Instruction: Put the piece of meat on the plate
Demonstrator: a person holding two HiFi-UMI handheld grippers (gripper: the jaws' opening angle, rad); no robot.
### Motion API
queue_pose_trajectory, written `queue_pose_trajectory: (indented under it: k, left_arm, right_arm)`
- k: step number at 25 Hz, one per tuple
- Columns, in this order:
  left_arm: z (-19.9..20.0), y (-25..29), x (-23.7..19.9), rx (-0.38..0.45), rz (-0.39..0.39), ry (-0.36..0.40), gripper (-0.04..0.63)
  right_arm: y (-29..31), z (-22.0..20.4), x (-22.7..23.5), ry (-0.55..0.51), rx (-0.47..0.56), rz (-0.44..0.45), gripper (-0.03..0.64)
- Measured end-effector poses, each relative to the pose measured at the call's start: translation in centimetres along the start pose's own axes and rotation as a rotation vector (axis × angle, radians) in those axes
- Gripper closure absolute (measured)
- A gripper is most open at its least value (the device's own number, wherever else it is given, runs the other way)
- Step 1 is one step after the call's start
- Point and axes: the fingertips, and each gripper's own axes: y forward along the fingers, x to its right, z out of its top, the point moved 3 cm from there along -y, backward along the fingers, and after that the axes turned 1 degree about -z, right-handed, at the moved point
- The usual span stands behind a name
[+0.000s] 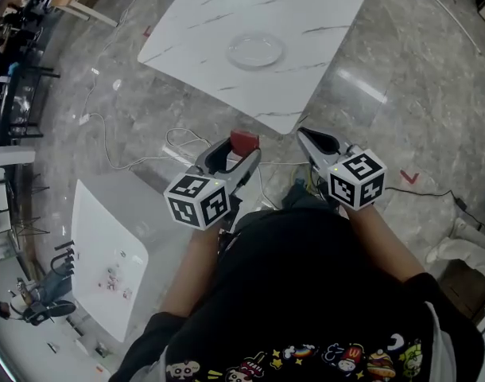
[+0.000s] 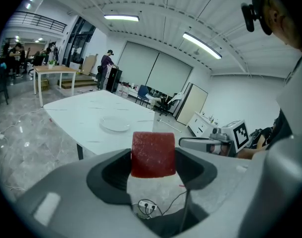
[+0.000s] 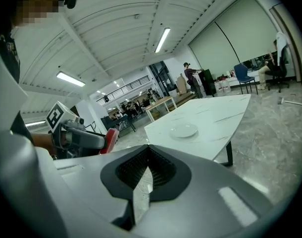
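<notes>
A red block of meat (image 2: 152, 154) sits clamped between the jaws of my left gripper (image 1: 241, 151), held in the air over the floor, short of the table. The same meat (image 1: 244, 142) shows red at the jaw tips from the head view, and the right gripper view catches the meat (image 3: 110, 140) side-on. My right gripper (image 1: 312, 142) hangs beside it, jaws closed with nothing between them. A clear glass plate (image 1: 255, 51) lies empty near the middle of the white marble table (image 1: 195, 30); the left gripper view shows this plate (image 2: 115, 125) ahead, as does the right gripper view, plate (image 3: 183, 130).
White cables (image 1: 135, 153) trail over the grey stone floor in front of the table. A second white tabletop (image 1: 107, 253) stands at my lower left. Desks, chairs and people fill the far end of the room (image 2: 106, 71).
</notes>
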Motion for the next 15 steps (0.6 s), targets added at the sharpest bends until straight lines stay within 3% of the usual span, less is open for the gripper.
queue_pose_trajectory:
  k: [5, 15]
  left_arm:
    - [1.0, 2.0, 0.1, -0.031, 0.022, 0.018, 0.207]
    - [1.4, 5.3, -1.9, -0.074, 0.043, 0.033, 0.208]
  right_arm:
    - [-0.6, 0.6, 2.4, 0.029, 0.023, -0.016, 0.592]
    - [0.2, 1.0, 3.0, 0.024, 0.041, -0.020, 0.591]
